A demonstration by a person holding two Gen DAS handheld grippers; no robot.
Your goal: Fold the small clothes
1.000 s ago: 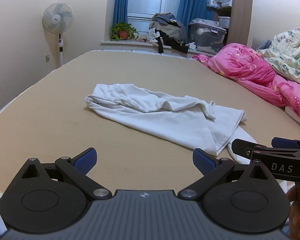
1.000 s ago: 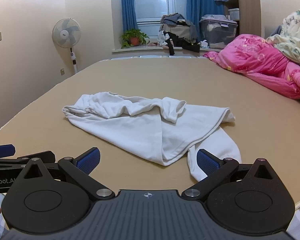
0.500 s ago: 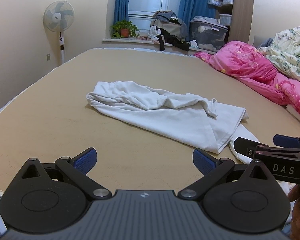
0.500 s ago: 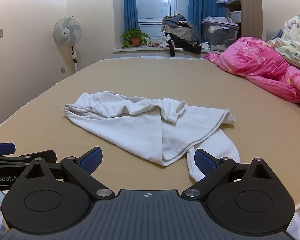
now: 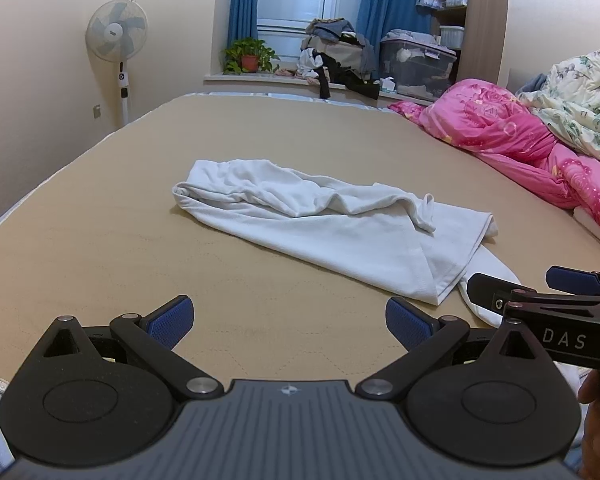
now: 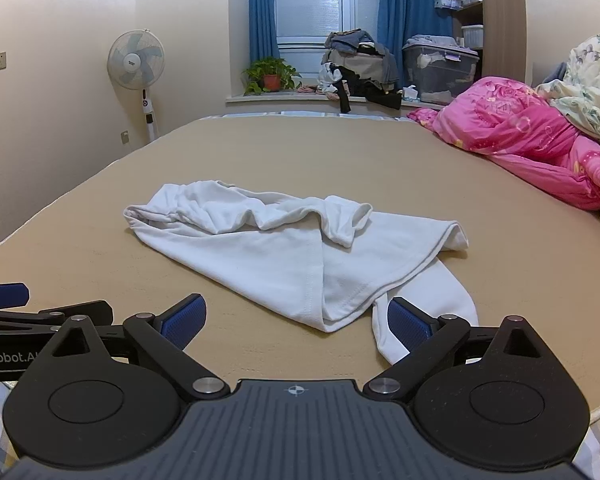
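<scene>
a: item one, bed (image 6: 480,280): tan surface, bearing everything listed. item two, white garment (image 6: 284,248): crumpled, lying mid-bed, one corner and a sleeve-like flap trailing to the near edge of the bed.

b: risk entry?

a: layers overlap at that near corner. a pinch there may likely catch two plies at once, so the lift would drag the whole bundle instead of opening it. the flap sits by the bed's edge and could slide off.

b: tools?

a: left gripper (image 5: 288,316): pads spread wide, empty, short of the garment. right gripper (image 6: 296,318): spread likewise, empty, its right pad just at the flap.

b: change from a second ago?

a: garment unmoved on the bed. both views sit slightly nearer and higher over it; jaws as wide as before.
</scene>
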